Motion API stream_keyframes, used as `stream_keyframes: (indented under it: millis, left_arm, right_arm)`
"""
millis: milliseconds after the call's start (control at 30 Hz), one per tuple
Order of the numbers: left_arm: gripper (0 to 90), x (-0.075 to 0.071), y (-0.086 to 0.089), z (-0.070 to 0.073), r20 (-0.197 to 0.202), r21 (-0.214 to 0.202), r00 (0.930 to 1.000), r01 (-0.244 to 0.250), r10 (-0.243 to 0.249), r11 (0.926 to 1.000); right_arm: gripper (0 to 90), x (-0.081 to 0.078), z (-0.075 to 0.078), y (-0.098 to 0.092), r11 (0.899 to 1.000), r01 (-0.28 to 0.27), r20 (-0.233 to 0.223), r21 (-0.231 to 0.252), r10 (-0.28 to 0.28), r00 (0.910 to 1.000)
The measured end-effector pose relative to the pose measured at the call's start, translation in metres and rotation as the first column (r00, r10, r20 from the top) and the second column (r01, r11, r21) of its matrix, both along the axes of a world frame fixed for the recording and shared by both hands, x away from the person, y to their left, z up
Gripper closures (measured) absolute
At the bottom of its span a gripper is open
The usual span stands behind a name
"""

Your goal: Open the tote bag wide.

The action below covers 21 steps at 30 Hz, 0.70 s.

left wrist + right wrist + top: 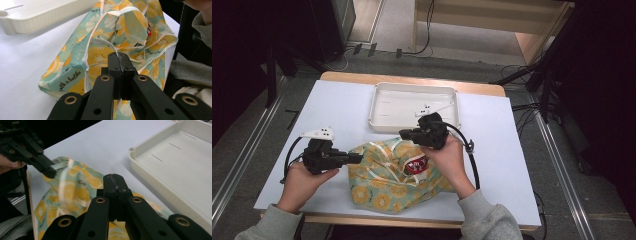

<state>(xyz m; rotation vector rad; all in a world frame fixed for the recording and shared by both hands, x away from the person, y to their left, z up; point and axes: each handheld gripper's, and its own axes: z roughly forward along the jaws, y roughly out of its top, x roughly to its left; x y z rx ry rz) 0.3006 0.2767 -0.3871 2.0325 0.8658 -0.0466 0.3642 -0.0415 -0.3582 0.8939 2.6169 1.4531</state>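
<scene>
— Teal-and-yellow fabric bag with a lemon print (384,175), soft and crumpled, lies on the white table top (337,110) near the person's edge, just in front of the shallow white plastic tray (414,106). How far along does the work look?

— Early, I judge. The bag's mouth gapes a little, and something red and white (416,165) shows inside it. The tray holds nothing, so if things are meant to go from bag to tray, none has gone yet. What looks done is the grasp: both grippers have an edge of the bag. What is left is pulling the mouth wide and getting the contents out.

— What does the left gripper (354,158) hold?

— Its jaws are pressed together on the pale edging of the bag's left rim; in the left gripper view a strip of the cloth runs down between them. The left hand (302,185) rests low on the table, the gripper lying roughly level and pointing right, toward the bag.

— And the right gripper (404,133)?

— It sits over the far side of the bag, pointing left, with the right hand (447,160) raised above the cloth and the wrist bent. Its jaws are closed tight too; in its own view bag fabric lies right under them, and it seems to pinch the far rim, though the contact itself is hidden by the jaws.

— So the two stand apart?

— Yes, on opposite rims, well placed to spread the opening.
</scene>
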Motion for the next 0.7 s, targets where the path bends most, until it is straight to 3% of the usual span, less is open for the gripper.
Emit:
stream_keyframes:
  millis: [167,300,400,600,700]
  left_arm:
    - [90.0,0.0,0.0,0.0,0.002,0.002,1.0,-0.004,0.004,1.0]
    - [90.0,0.001,0.0,0.0,0.003,0.001,1.0,-0.001,0.001,1.0]
    - [90.0,0.001,0.0,0.0,0.001,0.003,1.0,-0.005,0.005,1.0]
    - [90.0,0.002,0.0,0.0,-0.007,-0.005,0.9999,-0.009,0.009,0.9999]
    - [90.0,0.002,0.0,0.0,-0.008,-0.004,0.9999,-0.014,0.014,0.9999]
  right_arm:
    - [82.6,-0.013,0.002,0.009,0.999,-0.03,0.003,0.011,0.03,0.9995]
    - [67.2,-0.022,0.001,0.017,0.998,-0.057,0.019,0.014,0.057,0.9982]
    - [60.8,-0.027,-0.001,0.025,0.997,-0.078,0.024,0.006,0.077,0.9967]
    - [52.6,-0.03,-0.011,0.037,0.996,-0.091,0.025,-0.023,0.091,0.9955]
    - [50.2,-0.029,-0.018,0.043,0.996,-0.089,0.002,-0.03,0.089,0.9961]
